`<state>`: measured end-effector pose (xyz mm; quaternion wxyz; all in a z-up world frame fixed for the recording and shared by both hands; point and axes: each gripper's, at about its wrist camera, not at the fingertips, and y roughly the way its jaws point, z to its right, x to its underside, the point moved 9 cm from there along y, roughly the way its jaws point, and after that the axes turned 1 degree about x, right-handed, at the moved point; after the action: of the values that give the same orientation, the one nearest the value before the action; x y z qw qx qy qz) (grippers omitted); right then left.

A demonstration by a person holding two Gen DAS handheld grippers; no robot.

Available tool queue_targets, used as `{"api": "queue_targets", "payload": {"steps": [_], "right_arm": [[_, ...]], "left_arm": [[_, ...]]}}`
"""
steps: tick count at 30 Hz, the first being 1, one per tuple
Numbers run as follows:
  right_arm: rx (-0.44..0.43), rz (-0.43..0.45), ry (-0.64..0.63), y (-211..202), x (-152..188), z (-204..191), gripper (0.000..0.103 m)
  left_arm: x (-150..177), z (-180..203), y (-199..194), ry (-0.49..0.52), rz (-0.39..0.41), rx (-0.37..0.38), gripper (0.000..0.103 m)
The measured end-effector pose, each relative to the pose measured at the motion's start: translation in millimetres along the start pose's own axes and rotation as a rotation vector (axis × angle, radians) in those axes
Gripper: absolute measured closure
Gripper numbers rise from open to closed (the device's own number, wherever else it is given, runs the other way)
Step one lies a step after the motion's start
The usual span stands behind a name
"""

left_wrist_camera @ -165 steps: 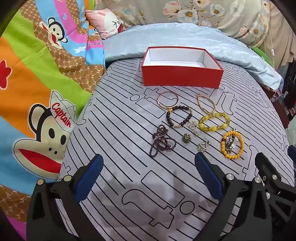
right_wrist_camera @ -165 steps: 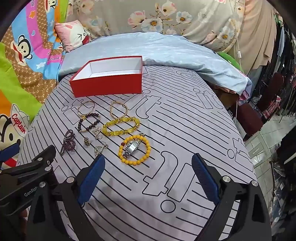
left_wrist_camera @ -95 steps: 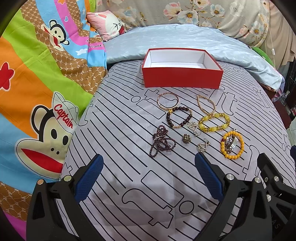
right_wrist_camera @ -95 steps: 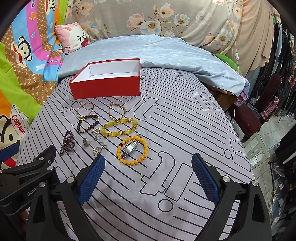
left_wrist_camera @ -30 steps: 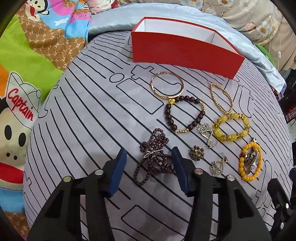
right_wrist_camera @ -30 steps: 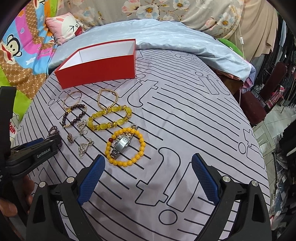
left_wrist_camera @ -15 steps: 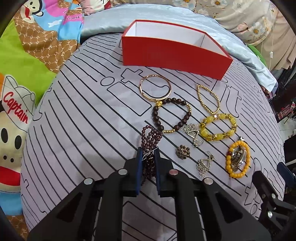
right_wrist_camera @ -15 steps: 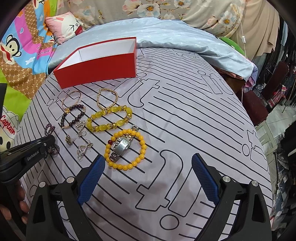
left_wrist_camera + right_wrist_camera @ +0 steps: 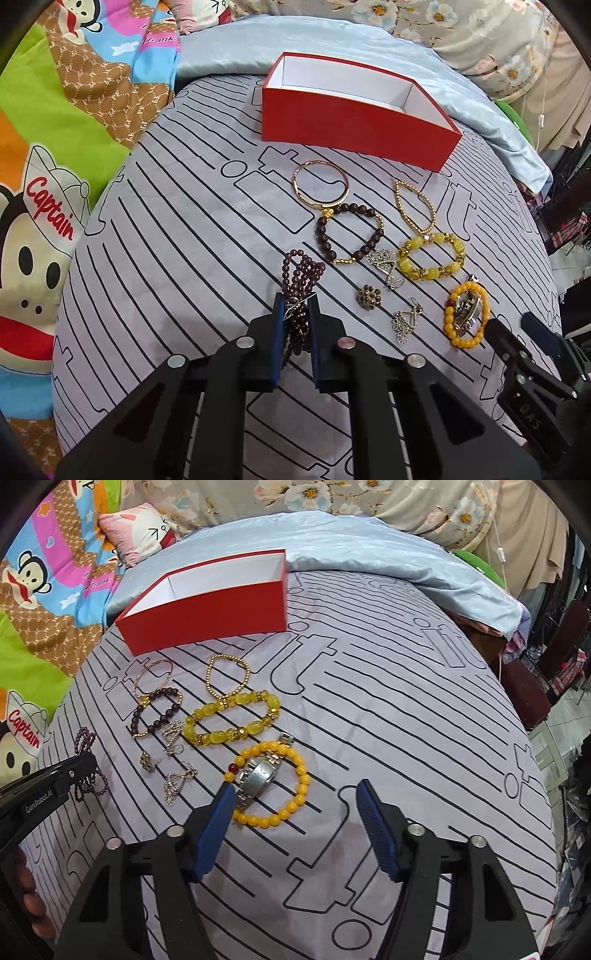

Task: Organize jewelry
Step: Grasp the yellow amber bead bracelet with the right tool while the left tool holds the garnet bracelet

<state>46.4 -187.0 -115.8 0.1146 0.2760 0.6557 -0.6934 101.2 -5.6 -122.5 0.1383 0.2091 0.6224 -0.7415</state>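
Two grips underway — our left gripper (image 9: pixel 295 306) pinches the garnet strand (image 9: pixel 301 273) for the red box (image 9: pixel 354 122); our right gripper (image 9: pixel 295 805) is closing, nothing clamped.

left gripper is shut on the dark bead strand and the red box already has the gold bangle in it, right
Not quite. The left gripper is shut on the dark bead strand, but the red box shows only bare white walls, nothing inside that can be seen. The gold bangle lies on the bedspread in front of it, as the left wrist view shows.

The left claw (image 9: pixel 295 306) hides part of the dark bead strand (image 9: pixel 301 269).
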Motion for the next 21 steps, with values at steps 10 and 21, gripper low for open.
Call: {"api": "queue_targets", "payload": {"steps": [10,21], "right_arm": [[0.021,-0.029,0.036,12,0,15,0.051],[0.031,-0.043,0.009,32,-1,14,0.072]], "left_arm": [[2,4,6,0.009,-0.014,0.007,0.092],[2,6,9,0.015,-0.024,0.006,0.092]]}}
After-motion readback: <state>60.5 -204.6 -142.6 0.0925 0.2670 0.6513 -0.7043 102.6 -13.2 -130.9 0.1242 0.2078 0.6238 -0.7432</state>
